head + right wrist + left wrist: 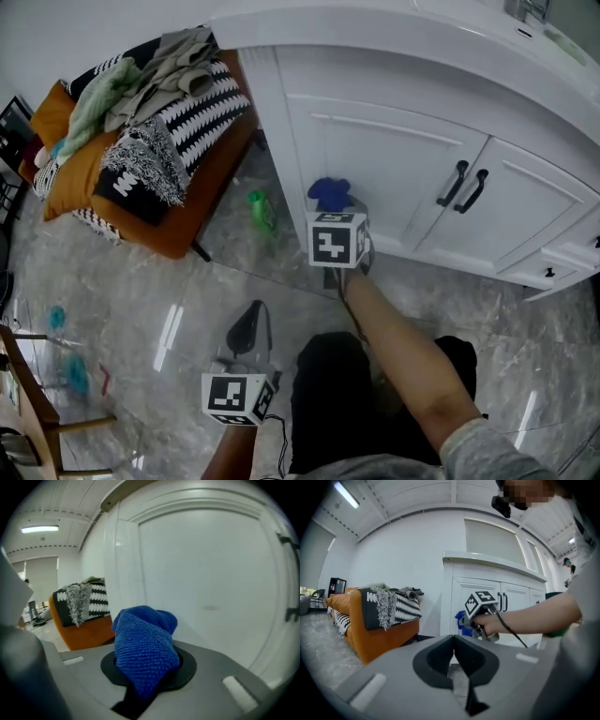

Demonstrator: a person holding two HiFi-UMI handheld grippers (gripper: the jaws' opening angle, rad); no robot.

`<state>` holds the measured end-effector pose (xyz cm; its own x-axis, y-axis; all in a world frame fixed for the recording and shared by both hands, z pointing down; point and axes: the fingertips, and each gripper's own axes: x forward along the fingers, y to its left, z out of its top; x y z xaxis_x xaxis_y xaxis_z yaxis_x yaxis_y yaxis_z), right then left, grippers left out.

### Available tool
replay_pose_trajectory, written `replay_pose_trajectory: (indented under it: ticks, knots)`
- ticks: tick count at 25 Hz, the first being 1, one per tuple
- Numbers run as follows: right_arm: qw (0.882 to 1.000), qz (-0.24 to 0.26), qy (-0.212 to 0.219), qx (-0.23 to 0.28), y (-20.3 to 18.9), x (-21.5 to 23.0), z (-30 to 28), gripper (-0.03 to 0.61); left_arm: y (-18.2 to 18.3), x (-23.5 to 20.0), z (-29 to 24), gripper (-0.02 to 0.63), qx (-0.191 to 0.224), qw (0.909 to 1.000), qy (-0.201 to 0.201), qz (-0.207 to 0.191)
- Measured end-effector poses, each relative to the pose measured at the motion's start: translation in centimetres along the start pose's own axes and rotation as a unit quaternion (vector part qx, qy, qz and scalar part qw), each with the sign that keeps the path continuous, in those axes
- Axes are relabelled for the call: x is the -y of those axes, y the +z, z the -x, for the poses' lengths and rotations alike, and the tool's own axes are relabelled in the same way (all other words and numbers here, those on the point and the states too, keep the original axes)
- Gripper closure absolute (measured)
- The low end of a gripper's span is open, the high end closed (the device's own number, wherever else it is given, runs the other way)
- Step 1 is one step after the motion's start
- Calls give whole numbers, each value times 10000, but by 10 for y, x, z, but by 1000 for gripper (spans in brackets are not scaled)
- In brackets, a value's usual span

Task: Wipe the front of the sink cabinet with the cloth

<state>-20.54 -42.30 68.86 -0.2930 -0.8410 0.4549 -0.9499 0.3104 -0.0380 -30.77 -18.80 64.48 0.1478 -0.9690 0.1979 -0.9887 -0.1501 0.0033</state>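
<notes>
Only its own view shows our right gripper (146, 679) clamped on the blue cloth (144, 639), close to the cabinet (211, 573) door. Our left gripper (454, 667) has its jaws together and holds nothing.

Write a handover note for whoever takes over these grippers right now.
Right gripper: shut on the blue cloth, held up to the left door of the sink cabinet; contact unclear.
Left gripper: shut, empty, low over the floor.
Done: cloth gripped and at the cabinet; no wiped area shows.
Left: wipe both doors and the rest of the front.
</notes>
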Motion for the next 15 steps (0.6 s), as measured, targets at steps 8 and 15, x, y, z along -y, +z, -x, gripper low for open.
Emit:
replay_pose_trajectory:
  ticks: [8, 15]
  knots:
    - [9934, 37, 1124, -232, -8, -23, 10, 508, -8, -5, -7, 603, -70, 9999, -51, 62]
    - [9741, 228, 2209, 432, -16, 41, 105, 508, -1, 30, -56, 603, 77, 9990, -451, 15]
